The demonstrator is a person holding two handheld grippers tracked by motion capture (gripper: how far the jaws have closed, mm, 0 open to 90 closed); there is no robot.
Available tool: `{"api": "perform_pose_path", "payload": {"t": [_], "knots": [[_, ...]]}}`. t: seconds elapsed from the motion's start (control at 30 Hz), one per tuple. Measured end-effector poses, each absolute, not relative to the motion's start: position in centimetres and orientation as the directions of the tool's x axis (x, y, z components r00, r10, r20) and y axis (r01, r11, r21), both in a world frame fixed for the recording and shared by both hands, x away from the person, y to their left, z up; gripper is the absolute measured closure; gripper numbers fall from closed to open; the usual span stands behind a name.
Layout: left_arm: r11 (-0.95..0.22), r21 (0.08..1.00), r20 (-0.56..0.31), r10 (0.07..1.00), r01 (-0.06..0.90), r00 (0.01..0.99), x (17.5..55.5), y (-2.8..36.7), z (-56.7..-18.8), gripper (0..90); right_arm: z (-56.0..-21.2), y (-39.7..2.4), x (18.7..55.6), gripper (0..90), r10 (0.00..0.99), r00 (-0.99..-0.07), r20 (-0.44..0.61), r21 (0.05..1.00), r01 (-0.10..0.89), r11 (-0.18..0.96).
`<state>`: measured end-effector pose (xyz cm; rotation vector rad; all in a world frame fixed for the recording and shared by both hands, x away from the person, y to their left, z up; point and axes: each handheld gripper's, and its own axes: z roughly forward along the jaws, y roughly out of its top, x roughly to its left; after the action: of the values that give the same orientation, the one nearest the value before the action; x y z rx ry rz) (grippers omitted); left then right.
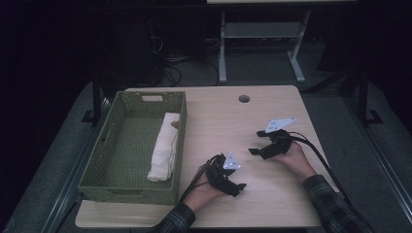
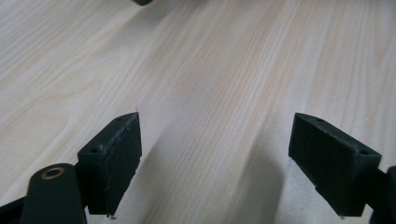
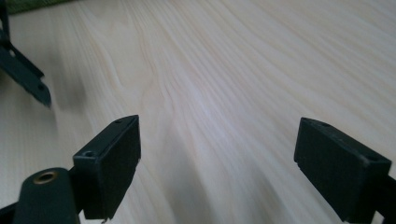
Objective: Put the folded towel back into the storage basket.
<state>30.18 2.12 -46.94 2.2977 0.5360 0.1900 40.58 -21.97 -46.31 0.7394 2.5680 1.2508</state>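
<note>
My left gripper [image 1: 237,186] lies low over the light wooden table [image 1: 228,121], held in a hand near the front edge and pointing right. Its jaws stand wide apart in the left gripper view [image 2: 217,154], with bare wood between them. My right gripper [image 1: 255,147] is held a little farther back and to the right, pointing left toward the other one. In the right gripper view [image 3: 219,156] its jaws are also wide open and empty. A jaw of the left gripper [image 3: 25,70] shows at the upper left of that view.
A green woven basket [image 1: 127,194] stands on the table's left side, with a rolled white towel [image 1: 164,145] lying along its right wall. A round cable hole [image 1: 244,98] sits near the far edge. Behind the table are desk legs and cables on the floor.
</note>
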Motion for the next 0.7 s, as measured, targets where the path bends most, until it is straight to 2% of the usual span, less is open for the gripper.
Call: {"api": "perform_pose_path", "payload": {"t": [0.17,0.53,0.7], "knots": [[-0.638,0.704,-0.008,0.431,0.311,0.902,30.1,2.1,-47.3,15.3,-47.4,-22.8,40.3,14.2,0.535,-0.843,0.057,0.765,0.381,0.520],[-0.625,0.722,-0.007,0.424,0.298,0.906,30.0,2.2,-47.9,13.4,-48.1,-23.5,40.4,14.3,0.589,-0.808,0.008,0.766,0.383,0.516],[-0.624,0.723,-0.006,0.424,0.297,0.906,30.0,2.2,-47.9,13.4,-48.3,-23.3,40.8,13.3,0.597,-0.802,0.035,0.723,0.432,0.538]]}}
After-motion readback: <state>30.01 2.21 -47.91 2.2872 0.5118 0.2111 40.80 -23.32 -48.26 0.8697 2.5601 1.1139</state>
